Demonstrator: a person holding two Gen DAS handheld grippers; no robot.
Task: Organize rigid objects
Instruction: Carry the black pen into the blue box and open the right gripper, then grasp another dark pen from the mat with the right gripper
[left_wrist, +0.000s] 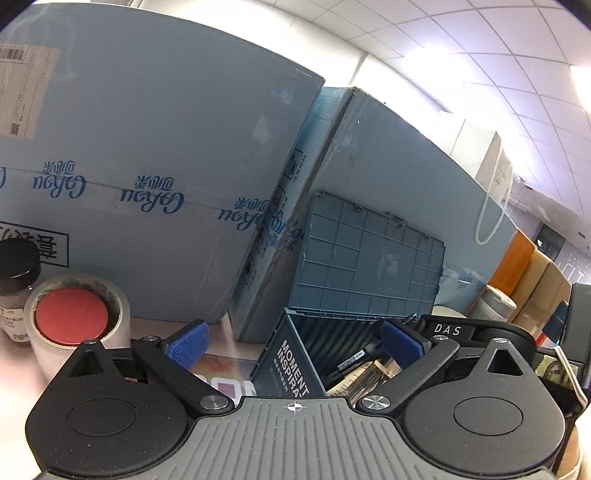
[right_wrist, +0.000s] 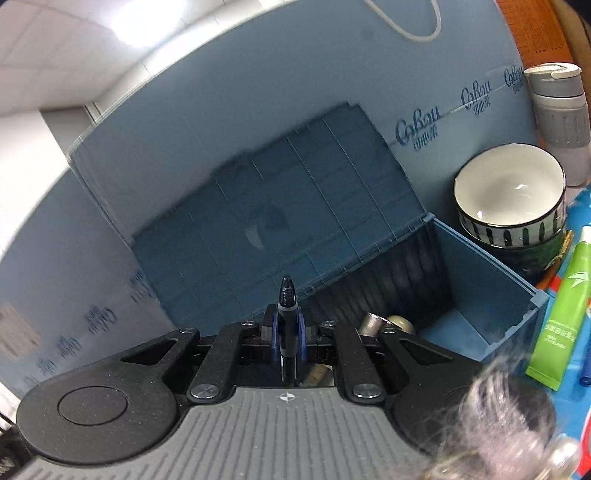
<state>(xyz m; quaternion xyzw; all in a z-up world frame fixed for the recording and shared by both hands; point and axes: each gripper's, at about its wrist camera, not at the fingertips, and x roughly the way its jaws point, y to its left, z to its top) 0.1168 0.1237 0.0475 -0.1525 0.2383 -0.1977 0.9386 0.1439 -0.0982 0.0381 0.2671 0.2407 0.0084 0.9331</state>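
A blue plastic storage box (left_wrist: 284, 365) stands open with its ribbed lid (left_wrist: 369, 258) leaning back against a cardboard carton; it also shows in the right wrist view (right_wrist: 491, 291). Pens and small items lie inside it (left_wrist: 365, 365). My left gripper (left_wrist: 295, 343) is open and empty, just in front of the box's near wall. My right gripper (right_wrist: 287, 332) is shut on a black pen (right_wrist: 287, 295), tip pointing up, held over the box's left part. A metal cylinder (right_wrist: 371, 323) and a round cream object (right_wrist: 400, 323) lie in the box.
Large blue cartons (left_wrist: 147, 166) wall off the back. A tape roll with a red cap inside (left_wrist: 74, 321) and a dark-lidded jar (left_wrist: 16, 273) stand left. A white bowl (right_wrist: 509, 192), a grey bottle (right_wrist: 561, 110) and a green tube (right_wrist: 561, 314) sit right of the box.
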